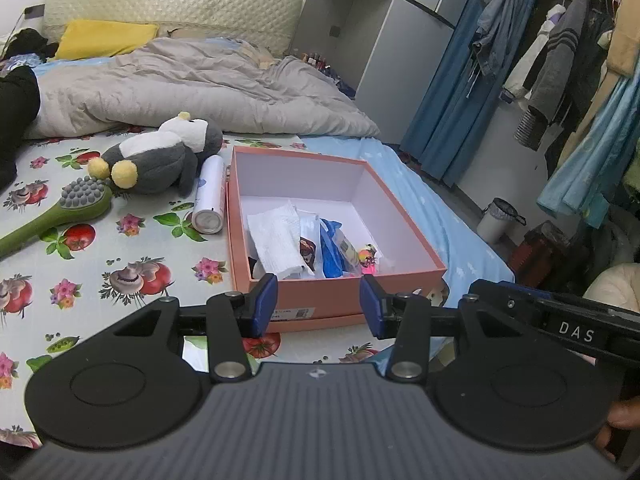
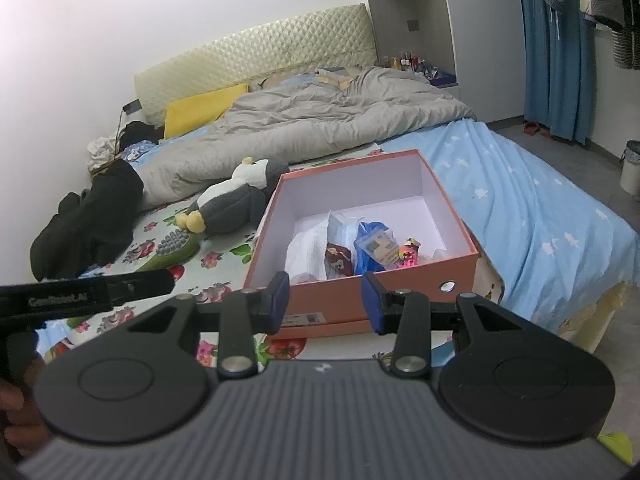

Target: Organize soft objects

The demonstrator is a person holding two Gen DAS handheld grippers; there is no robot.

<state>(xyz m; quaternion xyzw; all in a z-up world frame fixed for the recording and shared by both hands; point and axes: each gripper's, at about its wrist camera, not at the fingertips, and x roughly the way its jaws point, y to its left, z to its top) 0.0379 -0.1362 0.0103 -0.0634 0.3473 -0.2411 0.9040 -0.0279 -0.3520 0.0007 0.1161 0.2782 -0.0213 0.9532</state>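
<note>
1. Plainly, both tools are idle: the left gripper point(image 1: 319, 304) and the right gripper point(image 2: 324, 302) each stand with jaws apart and nothing between the blue pads, low in their frames and aimed at the box.
2. At frame centre the pink box point(image 1: 280, 296) sits lidless on the bed; that open top suits it, I judge, as the collecting bin. A white cloth point(image 1: 276, 240), blue packets point(image 1: 330, 248) and small bright items already lie along its near wall.
3. Still outside, the plush penguin point(image 1: 160, 156) lies on its side left of the box, near but seemingly not touching it; it looks the likely next pick.
4. Between penguin and box a white cylinder point(image 1: 210, 196) rests against the box's left wall; a green brush point(image 1: 72, 208) lies further left.
5. Underneath is a floral sheet point(image 1: 132, 264), with a blue star-print sheet point(image 2: 540, 216) on the right.
6. Behind lie a grey duvet point(image 1: 192, 84), a yellow pillow point(image 1: 104, 38) and a padded headboard point(image 1: 172, 4); hanging clothes point(image 1: 560, 56) and a blue curtain point(image 2: 556, 48) fill the right.
</note>
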